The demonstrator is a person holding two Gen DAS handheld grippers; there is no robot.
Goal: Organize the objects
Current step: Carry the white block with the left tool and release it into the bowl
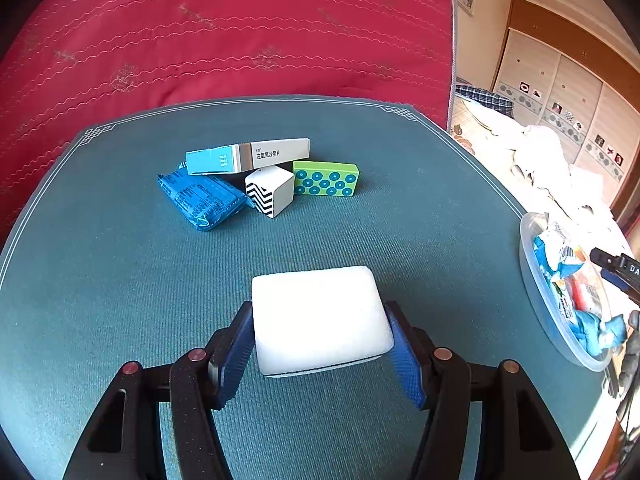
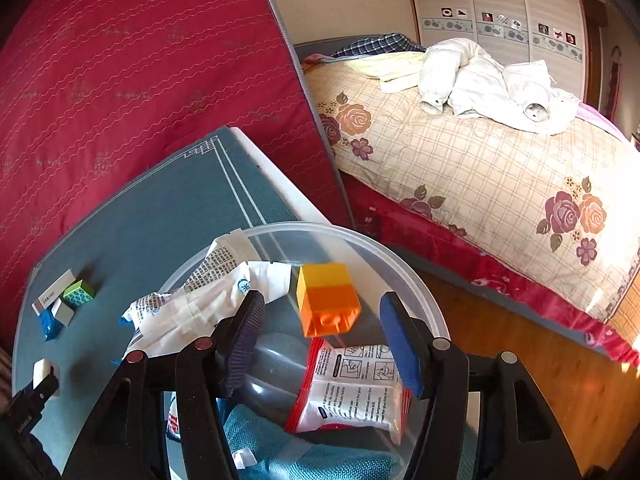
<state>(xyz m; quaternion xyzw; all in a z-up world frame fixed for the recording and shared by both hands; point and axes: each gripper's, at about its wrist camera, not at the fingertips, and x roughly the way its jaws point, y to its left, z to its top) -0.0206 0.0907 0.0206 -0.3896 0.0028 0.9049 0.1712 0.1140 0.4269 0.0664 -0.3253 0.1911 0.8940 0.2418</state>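
Note:
My left gripper (image 1: pixel 320 344) is shut on a white rectangular block (image 1: pixel 320 316) just above the teal table mat (image 1: pixel 120 264). Farther back lie a blue-and-white medicine box (image 1: pixel 248 156), a blue packet (image 1: pixel 200 200), a zigzag-patterned white cube (image 1: pixel 270 190) and a green dotted block (image 1: pixel 326 178). My right gripper (image 2: pixel 324 340) is open above a clear plastic bowl (image 2: pixel 416 280). An orange-and-yellow block (image 2: pixel 328 300) is between the fingers, not touched by them, over the bowl. The bowl holds white wrappers (image 2: pixel 200 304), a red-edged packet (image 2: pixel 352 392) and teal cloth (image 2: pixel 320 464).
A red quilted cover (image 1: pixel 240 28) rises behind the table. The bowl (image 1: pixel 536 300) sits at the table's right edge. A bed with a floral quilt (image 2: pixel 480 168) and white clothes (image 2: pixel 488 88) lies to the right, with wooden floor (image 2: pixel 540 360) between.

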